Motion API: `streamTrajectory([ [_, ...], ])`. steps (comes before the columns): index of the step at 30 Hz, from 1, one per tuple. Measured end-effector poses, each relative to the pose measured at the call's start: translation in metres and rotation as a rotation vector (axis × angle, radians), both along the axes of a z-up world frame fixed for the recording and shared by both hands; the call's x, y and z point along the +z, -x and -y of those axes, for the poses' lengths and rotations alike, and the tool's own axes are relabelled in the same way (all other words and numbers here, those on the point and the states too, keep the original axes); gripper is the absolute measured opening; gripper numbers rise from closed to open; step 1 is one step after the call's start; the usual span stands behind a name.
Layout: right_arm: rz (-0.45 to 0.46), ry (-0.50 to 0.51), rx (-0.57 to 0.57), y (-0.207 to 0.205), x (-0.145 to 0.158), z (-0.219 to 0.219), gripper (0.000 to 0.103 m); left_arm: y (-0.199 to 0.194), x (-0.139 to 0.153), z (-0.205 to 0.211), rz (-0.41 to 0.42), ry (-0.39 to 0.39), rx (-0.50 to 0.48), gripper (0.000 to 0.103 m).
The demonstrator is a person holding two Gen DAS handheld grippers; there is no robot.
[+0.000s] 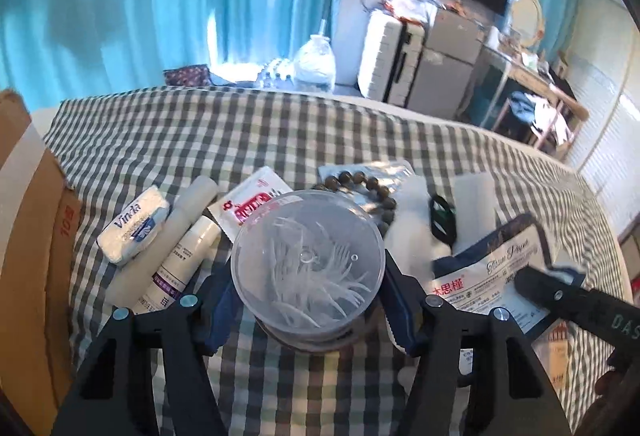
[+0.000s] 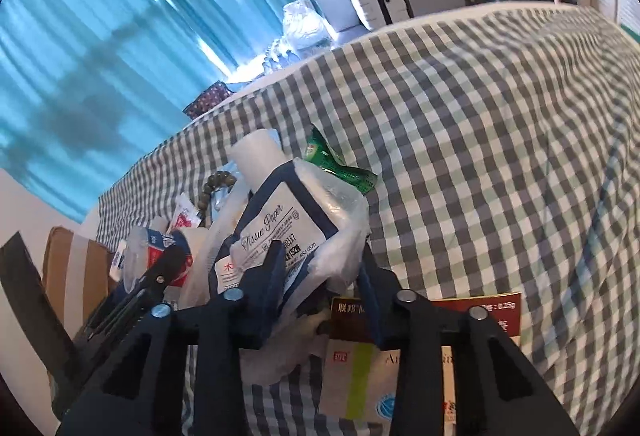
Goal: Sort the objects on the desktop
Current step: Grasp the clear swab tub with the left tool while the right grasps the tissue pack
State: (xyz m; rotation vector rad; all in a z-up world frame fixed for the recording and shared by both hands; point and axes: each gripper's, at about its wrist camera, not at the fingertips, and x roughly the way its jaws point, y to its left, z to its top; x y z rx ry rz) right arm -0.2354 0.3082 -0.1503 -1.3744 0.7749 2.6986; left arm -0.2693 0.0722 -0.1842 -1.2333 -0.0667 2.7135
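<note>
Tub (image 1: 308,264) light, slick, rigid — we clamp its sides in left tongs (image 1: 308,300); right tongs (image 2: 320,280) pinch soft tissue pack (image 2: 280,228).

Daylight glows through the teal curtains (image 1: 140,8), which carry soft dark shadows; the brightest patch sits at the curtain gap, where detail washes out; the room reads cool and blue-tinted. Both fisheye views bend straight lines strongly toward the rims, with black vignetting in the corners; the checked bedspread (image 2: 480,140) curves like a dome. The clear round lid (image 1: 308,256) shows faint glare; the near black tool arms are dim, with slight softness.
</note>
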Motion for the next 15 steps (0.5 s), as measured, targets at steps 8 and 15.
streamTrajectory([
  [8,-0.045,-0.003,0.005,-0.031,0.033,0.003,0.031,-0.03,0.04,0.016,-0.03,-0.016,0.011,0.064],
  [15,-0.069,-0.013,0.032,-0.069,0.067,0.018,0.028,-0.07,0.078,0.039,-0.041,-0.009,0.03,0.063],
])
